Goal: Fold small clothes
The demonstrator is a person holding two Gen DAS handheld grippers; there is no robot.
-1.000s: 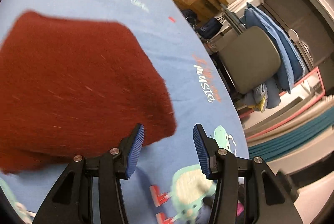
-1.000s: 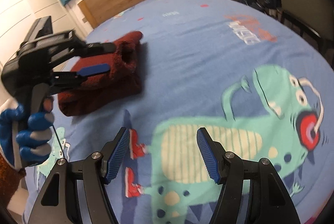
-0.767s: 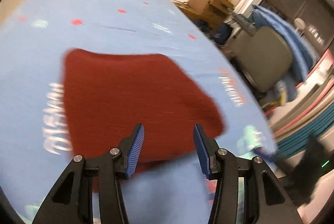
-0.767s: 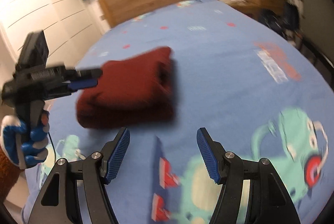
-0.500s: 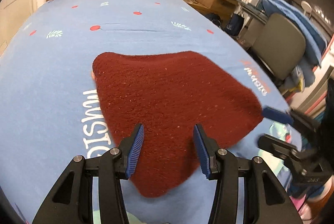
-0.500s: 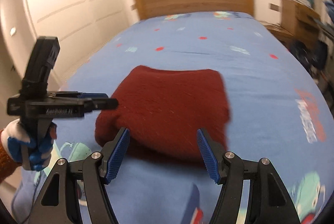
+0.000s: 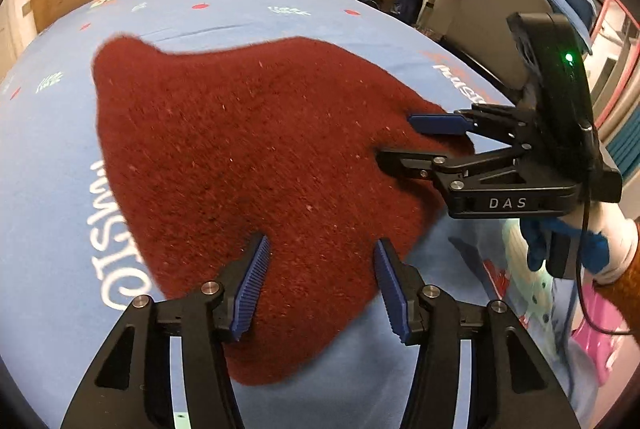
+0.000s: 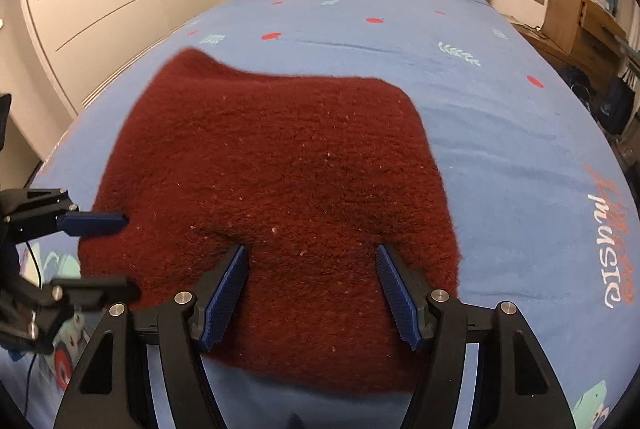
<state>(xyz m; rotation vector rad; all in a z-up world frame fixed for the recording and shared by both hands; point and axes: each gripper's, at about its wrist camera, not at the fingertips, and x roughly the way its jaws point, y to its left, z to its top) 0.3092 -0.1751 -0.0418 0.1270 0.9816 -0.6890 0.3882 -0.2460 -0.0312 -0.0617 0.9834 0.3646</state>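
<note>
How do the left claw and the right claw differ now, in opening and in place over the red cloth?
The left claw stands narrower than the right claw. The left is at the red cloth's left near corner, the right at its right near edge. Both are open, blue-padded, holding nothing.

One red knitted garment point(image 8: 280, 197), one blue bedspread point(image 8: 500, 109) (cartoon print), two grippers point(image 7: 320, 289) point(image 8: 312, 293)

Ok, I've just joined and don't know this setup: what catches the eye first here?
A dark red knitted garment lies spread in the middle of a blue cartoon-print bedsheet. Both claws hang open over its near edge: the left claw at one side, the right claw at the other, neither gripping it.
</note>
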